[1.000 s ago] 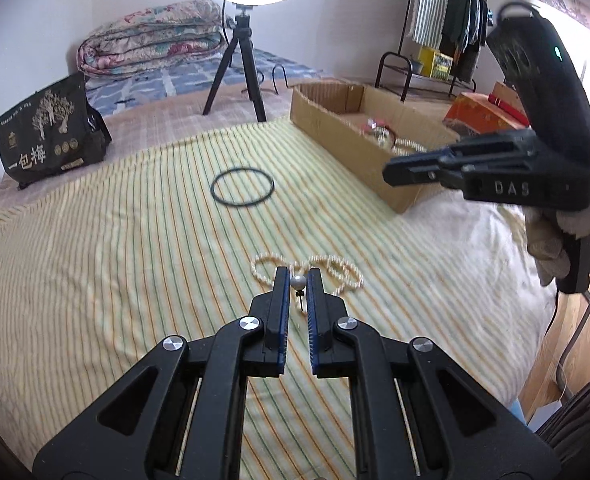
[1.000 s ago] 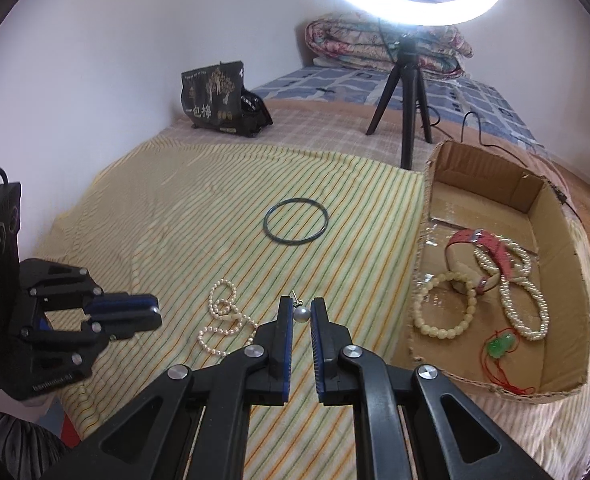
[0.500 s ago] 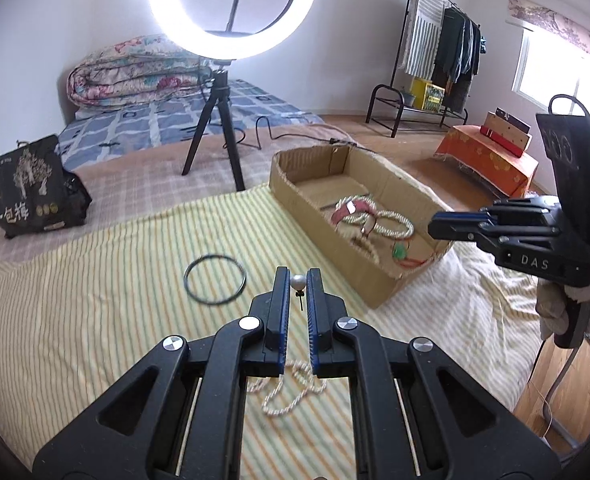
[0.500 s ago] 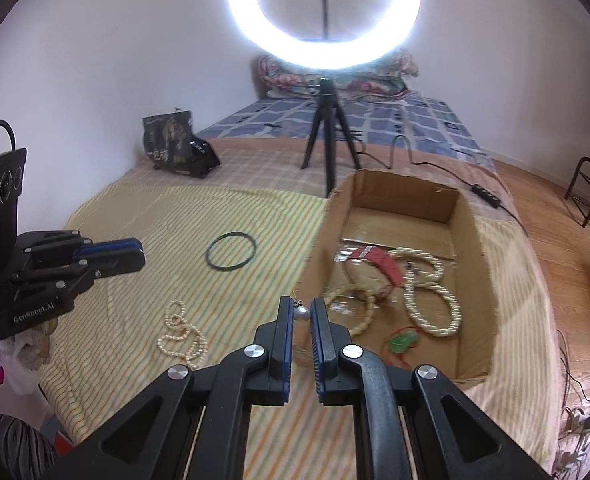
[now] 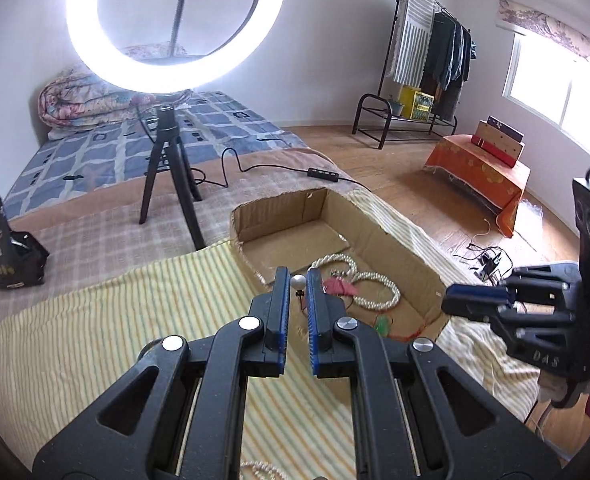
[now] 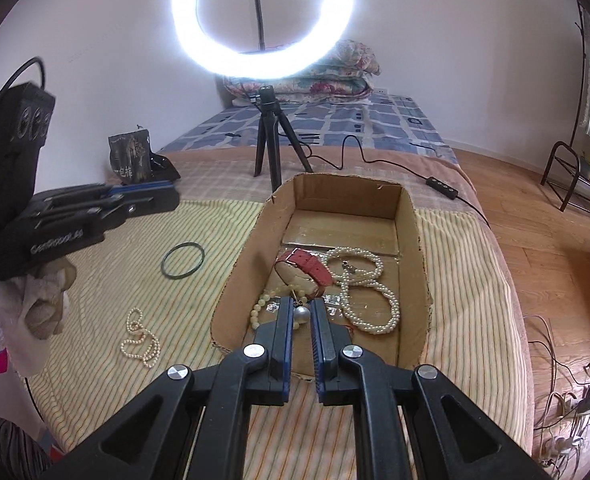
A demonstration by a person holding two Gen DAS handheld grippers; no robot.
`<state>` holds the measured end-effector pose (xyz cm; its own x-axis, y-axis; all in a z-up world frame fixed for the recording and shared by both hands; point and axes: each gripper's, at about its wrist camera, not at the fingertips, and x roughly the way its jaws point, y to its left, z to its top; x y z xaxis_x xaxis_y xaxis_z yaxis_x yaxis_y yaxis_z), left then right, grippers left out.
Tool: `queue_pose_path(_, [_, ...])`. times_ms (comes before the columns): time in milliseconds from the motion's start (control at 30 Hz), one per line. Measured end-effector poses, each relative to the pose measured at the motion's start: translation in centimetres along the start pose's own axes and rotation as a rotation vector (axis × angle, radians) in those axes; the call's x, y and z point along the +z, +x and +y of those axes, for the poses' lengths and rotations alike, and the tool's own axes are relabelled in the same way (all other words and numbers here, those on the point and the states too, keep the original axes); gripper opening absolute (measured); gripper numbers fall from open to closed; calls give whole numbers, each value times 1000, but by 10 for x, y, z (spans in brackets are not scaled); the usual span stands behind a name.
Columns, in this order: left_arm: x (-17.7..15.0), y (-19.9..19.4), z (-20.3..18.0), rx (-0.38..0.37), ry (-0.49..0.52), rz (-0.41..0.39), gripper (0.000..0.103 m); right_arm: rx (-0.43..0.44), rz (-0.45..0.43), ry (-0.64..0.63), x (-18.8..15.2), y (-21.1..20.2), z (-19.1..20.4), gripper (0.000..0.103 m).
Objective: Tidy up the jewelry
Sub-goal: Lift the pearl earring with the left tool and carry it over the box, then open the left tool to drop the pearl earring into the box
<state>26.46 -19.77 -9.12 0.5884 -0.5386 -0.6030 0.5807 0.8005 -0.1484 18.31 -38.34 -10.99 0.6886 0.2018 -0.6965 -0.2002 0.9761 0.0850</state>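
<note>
My left gripper (image 5: 298, 281) is shut on a pearl earring (image 5: 299, 281) and holds it above the near wall of the cardboard box (image 5: 423, 268). My right gripper (image 6: 302, 314) is shut on a second pearl earring (image 6: 302, 313) over the box's near end (image 6: 235, 336). The box holds a red watch (image 6: 309, 266), a long pearl necklace (image 6: 369, 292), a cream bead bracelet (image 6: 261, 308) and a green pendant (image 5: 382, 325). A pearl strand (image 6: 141, 338) and a dark bangle (image 6: 183, 261) lie on the striped cloth (image 6: 107, 300). The left gripper also shows in the right wrist view (image 6: 147, 200).
A ring light on a tripod (image 6: 269, 144) stands behind the box, its cable (image 6: 375, 160) trailing right. A black bag (image 6: 133, 158) sits at the back left. The bed edge drops to wooden floor (image 6: 555, 264) on the right. A clothes rack (image 5: 423, 80) stands far back.
Both grippers have lifted and moved toward the box with their earrings still held. The box now lies directly under and ahead of both.
</note>
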Motion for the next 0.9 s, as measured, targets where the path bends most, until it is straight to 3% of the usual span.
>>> queue_pose_path(433, [29,52,-4,27,-12,35,6,-16,9,7,3,13,-8,6])
queue_pose_path(900, [34,87,-4,62,-10,93,6,-38,22,23,8,32,-16,7])
